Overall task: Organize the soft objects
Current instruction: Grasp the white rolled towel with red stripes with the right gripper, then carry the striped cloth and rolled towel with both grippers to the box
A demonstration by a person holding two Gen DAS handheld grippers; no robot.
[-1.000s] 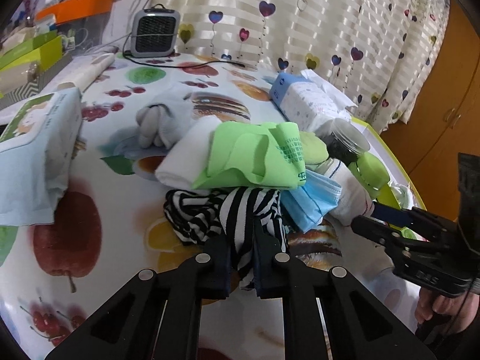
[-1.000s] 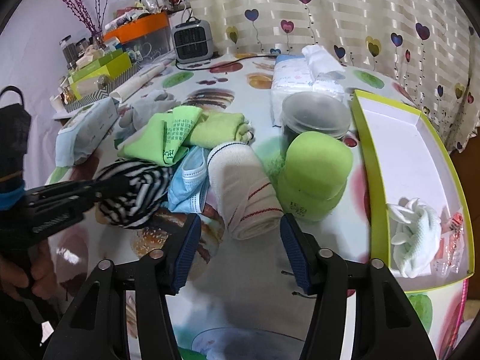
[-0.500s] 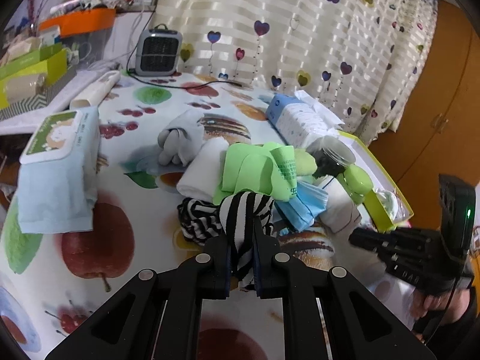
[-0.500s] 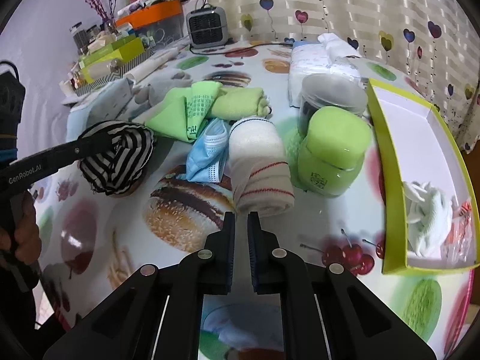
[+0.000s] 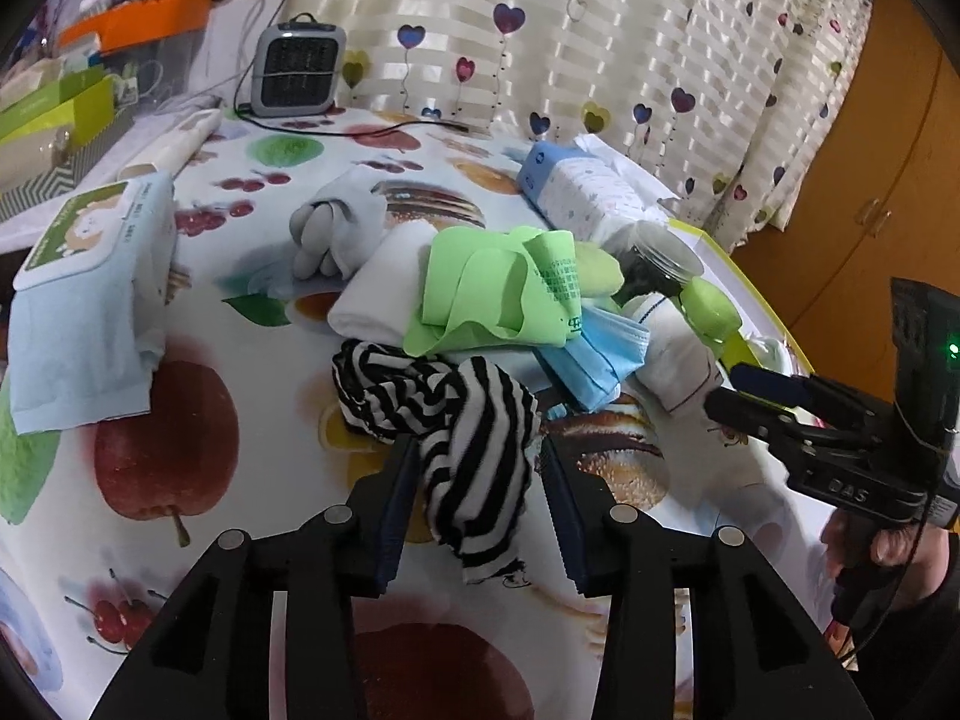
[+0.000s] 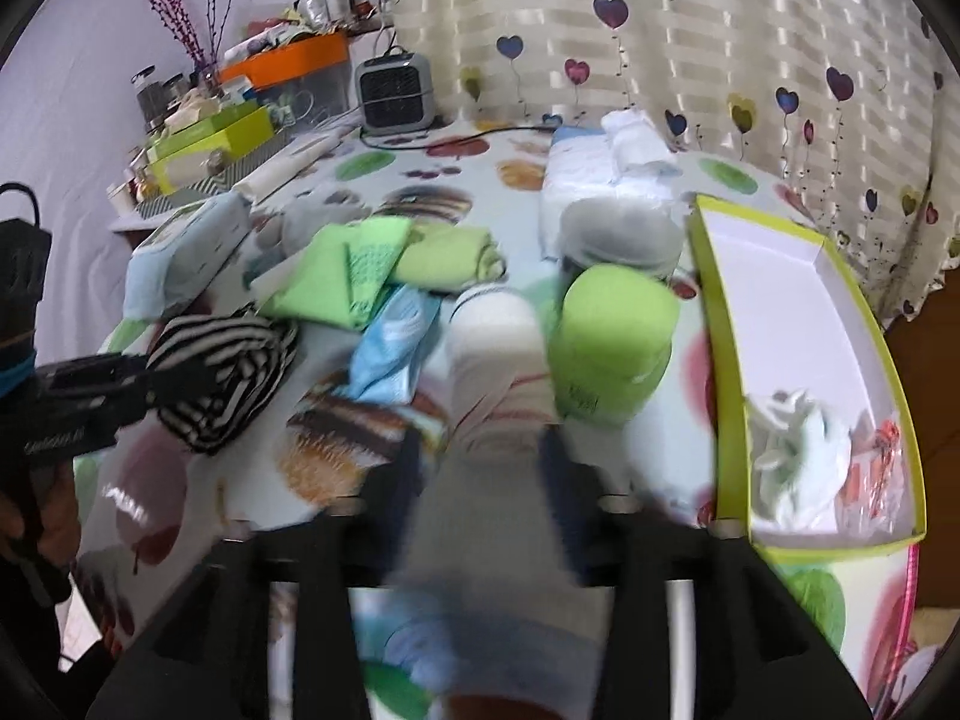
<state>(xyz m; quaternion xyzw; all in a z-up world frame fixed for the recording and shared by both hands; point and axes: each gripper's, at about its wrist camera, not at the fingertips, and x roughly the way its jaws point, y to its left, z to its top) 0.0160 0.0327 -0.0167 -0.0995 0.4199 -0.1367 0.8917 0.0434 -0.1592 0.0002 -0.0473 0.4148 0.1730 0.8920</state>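
A black-and-white striped cloth (image 5: pixel 462 414) lies on the fruit-print table, its loose end between the fingers of my left gripper (image 5: pixel 477 480). That gripper's jaws are opening and no longer pinch the cloth. Behind it are a bright green cloth (image 5: pixel 498 294), a blue face mask (image 5: pixel 600 360) and a folded white towel (image 5: pixel 384 288). My right gripper (image 6: pixel 483 456), blurred, is opening, its fingertips either side of the near end of a rolled white towel with red stripes (image 6: pixel 498 360), not pressing it. The striped cloth (image 6: pixel 222 360) also shows in the right wrist view, beside the left gripper (image 6: pixel 150 372).
A yellow-green box (image 6: pixel 720 360) at the right holds a white soft item (image 6: pixel 798 450). A green-lidded jar (image 6: pixel 612 336) and a dark jar (image 6: pixel 618 234) stand beside the roll. A grey bundle (image 5: pixel 330 228), wipes pack (image 5: pixel 90 276), tissue pack (image 5: pixel 582 186) and small heater (image 5: pixel 297 69) lie further off.
The left jaws, shut on the striped cloth before, have parted and the cloth has slumped onto the table. The right jaws closed, then opened again around the white roll's near end.
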